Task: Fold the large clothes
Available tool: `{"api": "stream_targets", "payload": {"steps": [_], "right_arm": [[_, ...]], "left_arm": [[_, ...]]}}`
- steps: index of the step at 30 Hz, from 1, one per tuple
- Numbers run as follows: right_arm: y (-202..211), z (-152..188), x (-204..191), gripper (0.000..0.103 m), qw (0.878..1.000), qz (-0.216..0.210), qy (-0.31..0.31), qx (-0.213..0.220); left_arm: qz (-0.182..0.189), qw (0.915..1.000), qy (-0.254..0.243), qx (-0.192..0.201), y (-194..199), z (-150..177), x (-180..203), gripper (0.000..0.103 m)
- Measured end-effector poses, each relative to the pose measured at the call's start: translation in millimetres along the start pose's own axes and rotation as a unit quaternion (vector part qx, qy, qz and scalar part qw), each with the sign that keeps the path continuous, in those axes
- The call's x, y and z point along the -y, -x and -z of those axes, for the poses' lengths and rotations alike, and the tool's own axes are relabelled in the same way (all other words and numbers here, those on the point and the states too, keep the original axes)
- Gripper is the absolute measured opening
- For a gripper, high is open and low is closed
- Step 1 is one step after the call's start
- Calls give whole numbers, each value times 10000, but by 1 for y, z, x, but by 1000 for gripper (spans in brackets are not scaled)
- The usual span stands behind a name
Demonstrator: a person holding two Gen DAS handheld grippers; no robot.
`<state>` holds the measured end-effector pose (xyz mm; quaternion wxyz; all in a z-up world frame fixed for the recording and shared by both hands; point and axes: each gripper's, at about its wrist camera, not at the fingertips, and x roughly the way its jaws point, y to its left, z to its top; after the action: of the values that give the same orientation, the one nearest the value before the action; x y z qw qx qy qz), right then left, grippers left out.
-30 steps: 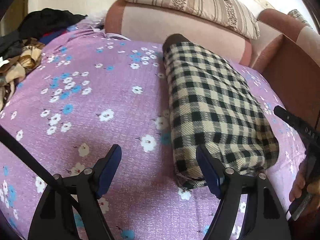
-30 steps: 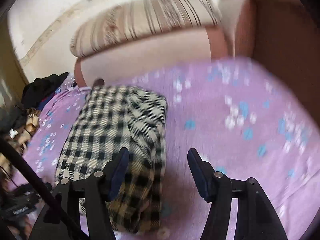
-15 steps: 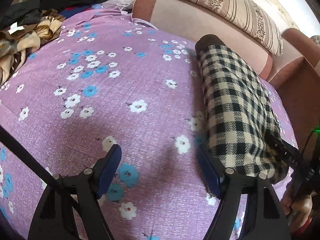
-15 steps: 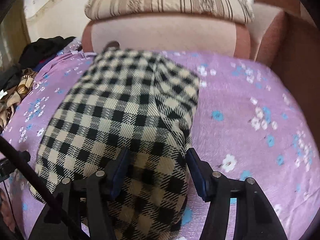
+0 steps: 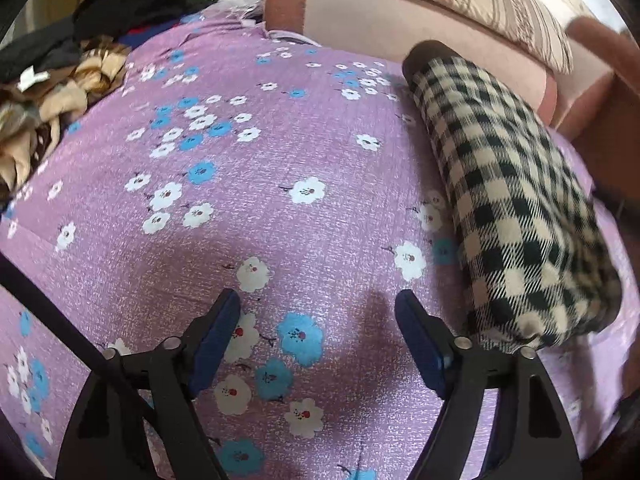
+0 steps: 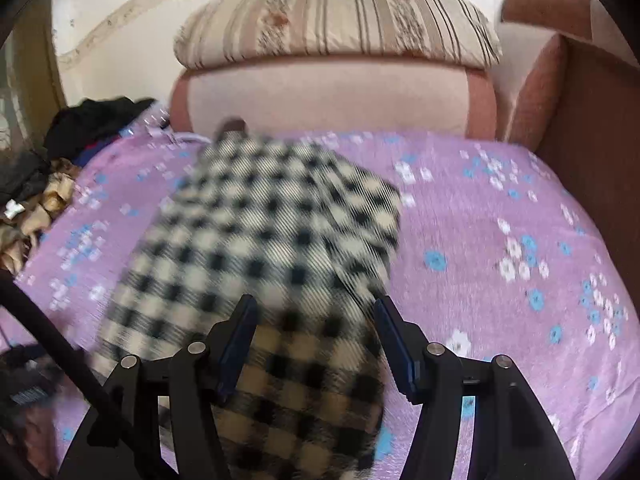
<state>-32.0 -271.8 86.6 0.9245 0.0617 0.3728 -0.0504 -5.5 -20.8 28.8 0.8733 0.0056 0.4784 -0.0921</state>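
Note:
A black-and-cream checked garment lies folded into a long thick bundle on the purple flowered bed cover. In the left wrist view it runs along the right side. My left gripper is open and empty over bare cover, just left of the bundle's near end. In the right wrist view the garment is blurred and fills the middle. My right gripper is open, its fingers straddling the bundle's near end without closing on it.
A pile of dark and tan clothes lies at the far left of the bed. A pink sofa back with a striped cushion stands behind. A brown armrest bounds the right side.
The left gripper has drifted left, off the garment's end, over bare cover. The right gripper has moved in over the garment, which now looks blurred and slightly shifted.

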Motion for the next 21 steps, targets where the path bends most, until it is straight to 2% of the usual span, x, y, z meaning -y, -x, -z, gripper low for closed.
{"api": "stream_targets", "payload": {"steps": [4,7,10,13,15,16,18,21], "right_arm": [[-3,-37,-16,66,9971,-748,-160,-4],[-46,-71,-38,66,9873,-1505,-318,-389],[-100,-95,-51,66,9741,-1993,-637,-855],[-140,-114,-45,65,9690,-1966,-1164,-942],[-158,-120,-32,64,9685,-1740,-1508,-954],[-167,-121,-21,63,9701,-1448,-1703,-947],[-177,-119,-6,60,9733,-935,-1844,-993],[-172,-115,4,55,9709,-883,-1979,-1023]], "left_arm": [[-274,9988,-381,103,-7,7,15,95],[-408,9978,-491,197,-9,10,21,97],[-299,9986,-415,134,-10,7,17,100],[-327,9983,-458,137,-12,7,19,102],[-340,9982,-468,134,-12,7,19,103],[-338,9982,-466,136,-13,7,19,103],[-344,9982,-467,135,-13,7,19,103],[-354,9982,-454,155,-13,7,19,103]]}}
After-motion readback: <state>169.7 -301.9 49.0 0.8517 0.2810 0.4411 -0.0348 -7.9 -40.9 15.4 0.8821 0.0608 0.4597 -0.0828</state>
